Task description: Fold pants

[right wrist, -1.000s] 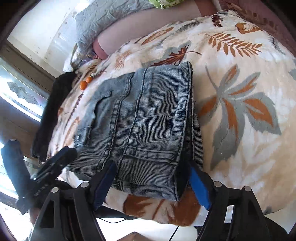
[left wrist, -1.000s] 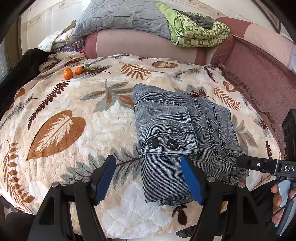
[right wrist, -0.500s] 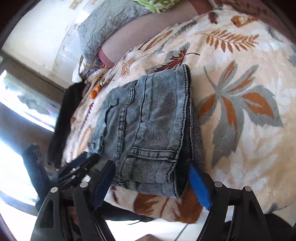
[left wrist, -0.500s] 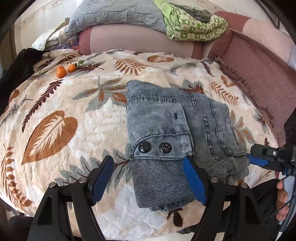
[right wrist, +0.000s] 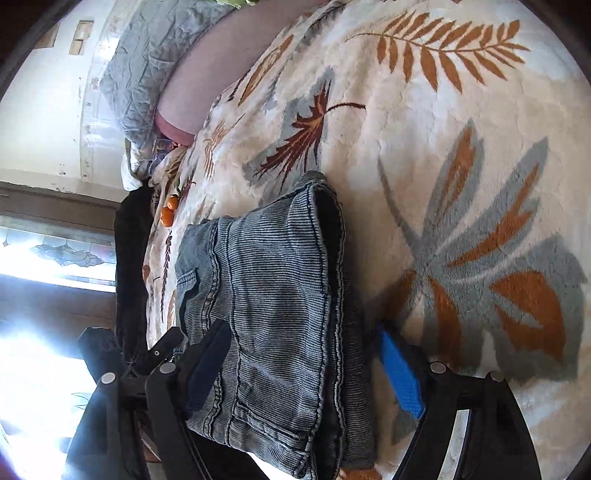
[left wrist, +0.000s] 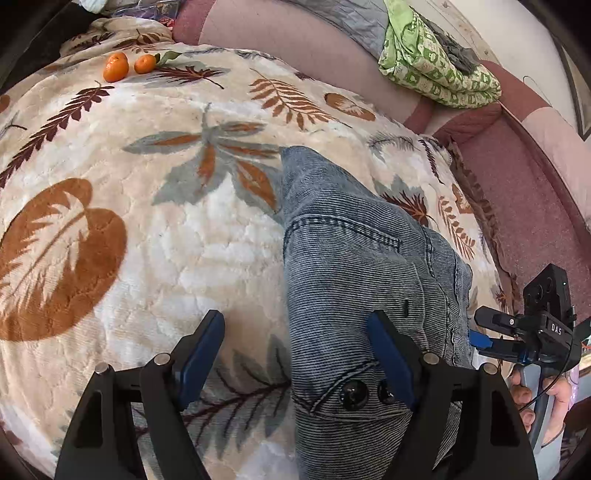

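The folded grey-blue denim pants (left wrist: 354, 280) lie on the leaf-patterned blanket (left wrist: 155, 229), near its front edge, with two black buttons facing me. My left gripper (left wrist: 295, 354) is open and low over the pants' left edge, one finger on the denim, the other over the blanket. My right gripper (right wrist: 303, 365) is open and straddles the thick folded end of the pants (right wrist: 273, 295). It also shows in the left wrist view (left wrist: 480, 338) at the pants' right side.
Two oranges (left wrist: 127, 66) lie at the blanket's far left. A grey pillow (left wrist: 347, 18) and a folded green blanket (left wrist: 436, 70) rest on the pink headboard cushion behind. A maroon padded side (left wrist: 517, 192) runs along the right. A dark cloth (right wrist: 129, 236) hangs at the left edge.
Both grippers have moved forward and lower onto the pants. The left one now has a finger on the denim; the right one now brackets the folded end. The pants lie as before.
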A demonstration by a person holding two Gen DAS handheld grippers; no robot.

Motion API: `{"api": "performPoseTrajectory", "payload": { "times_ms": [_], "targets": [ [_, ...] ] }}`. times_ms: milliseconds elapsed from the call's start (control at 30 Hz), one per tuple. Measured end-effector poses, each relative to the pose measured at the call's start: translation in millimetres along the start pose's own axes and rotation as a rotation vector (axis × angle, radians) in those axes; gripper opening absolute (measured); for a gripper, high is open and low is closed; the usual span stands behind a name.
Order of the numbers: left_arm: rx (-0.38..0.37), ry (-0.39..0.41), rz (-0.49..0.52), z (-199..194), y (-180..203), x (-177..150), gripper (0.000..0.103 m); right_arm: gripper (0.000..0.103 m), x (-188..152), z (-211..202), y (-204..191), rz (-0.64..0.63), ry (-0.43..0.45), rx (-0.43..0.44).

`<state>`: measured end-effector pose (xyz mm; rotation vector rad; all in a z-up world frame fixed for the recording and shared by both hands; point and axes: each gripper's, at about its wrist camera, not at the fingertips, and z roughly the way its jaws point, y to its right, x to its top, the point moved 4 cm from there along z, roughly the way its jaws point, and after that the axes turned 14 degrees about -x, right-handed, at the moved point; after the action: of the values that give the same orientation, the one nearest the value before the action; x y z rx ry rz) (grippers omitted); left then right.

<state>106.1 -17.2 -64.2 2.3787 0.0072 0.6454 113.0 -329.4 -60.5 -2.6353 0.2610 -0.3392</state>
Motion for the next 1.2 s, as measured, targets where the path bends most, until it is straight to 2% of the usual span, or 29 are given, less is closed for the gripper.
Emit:
{"api": "performPoseTrajectory", "payload": {
  "times_ms": [100,133,200,300,333,433,500,533,567,600,667,733,800,967,1100,1200],
  "targets": [
    [-0.013,-0.011,0.000,6.5,4.5,1.5,0.080,0.074,-3.8,2.4,-13.3,-0.078,-0.004,-0.066],
    [-0.024,-0.019,-0.006,7.2,5.1,3.3,0.080,0.068,-4.1,4.6,-15.7,-0.087,-0.010,-0.086],
    [-0.032,-0.034,-0.010,8.0,6.2,5.7,0.080,0.067,-2.1,8.7,-15.0,-0.082,-0.019,-0.107],
    [-0.060,-0.024,-0.030,4.2,3.0,6.0,0.080,0.069,-1.8,5.4,-14.2,-0.032,-0.024,-0.080],
    [-0.065,-0.024,-0.032,4.1,2.0,5.3,0.080,0.068,-5.6,1.2,-18.2,-0.060,-0.016,-0.080],
    [-0.016,-0.027,0.024,13.8,8.7,4.1,0.078,0.069,-14.4,9.3,-22.1,-0.100,-0.023,-0.119],
    [-0.021,-0.049,0.043,19.3,15.5,4.4,0.053,0.069,-12.4,15.8,-20.2,-0.081,-0.021,-0.125],
    [-0.008,-0.048,0.049,17.5,17.9,4.8,0.048,0.066,-10.6,14.8,-23.5,-0.078,-0.011,-0.132],
    [0.001,-0.042,0.061,15.1,20.9,5.7,0.041,0.049,-12.2,11.4,-31.5,-0.110,0.004,-0.147],
    [0.015,-0.035,0.087,12.5,24.0,5.9,0.037,0.041,-15.3,8.4,-42.4,-0.157,0.017,-0.161],
    [0.034,-0.011,0.147,5.2,30.8,5.5,0.028,0.031,-20.3,0.3,-63.9,-0.232,0.059,-0.210],
    [0.044,0.031,0.180,-7.6,35.1,7.0,0.026,0.027,-20.8,-9.0,-80.2,-0.259,0.102,-0.211],
    [0.078,0.102,0.216,-27.8,37.9,13.2,0.025,0.025,-19.9,-16.2,-100.2,-0.297,0.140,-0.195],
    [0.095,0.265,0.265,-87.3,35.6,53.9,0.024,0.025,-5.0,-24.7,-153.3,-0.372,0.209,-0.145],
    [0.103,0.315,0.268,-107.8,26.6,93.3,0.024,0.025,25.8,-33.3,-196.5,-0.409,0.261,-0.103],
    [0.088,0.309,0.247,-102.7,15.3,115.8,0.025,0.025,46.7,-31.5,-216.3,-0.420,0.271,-0.100]
  ]
}}
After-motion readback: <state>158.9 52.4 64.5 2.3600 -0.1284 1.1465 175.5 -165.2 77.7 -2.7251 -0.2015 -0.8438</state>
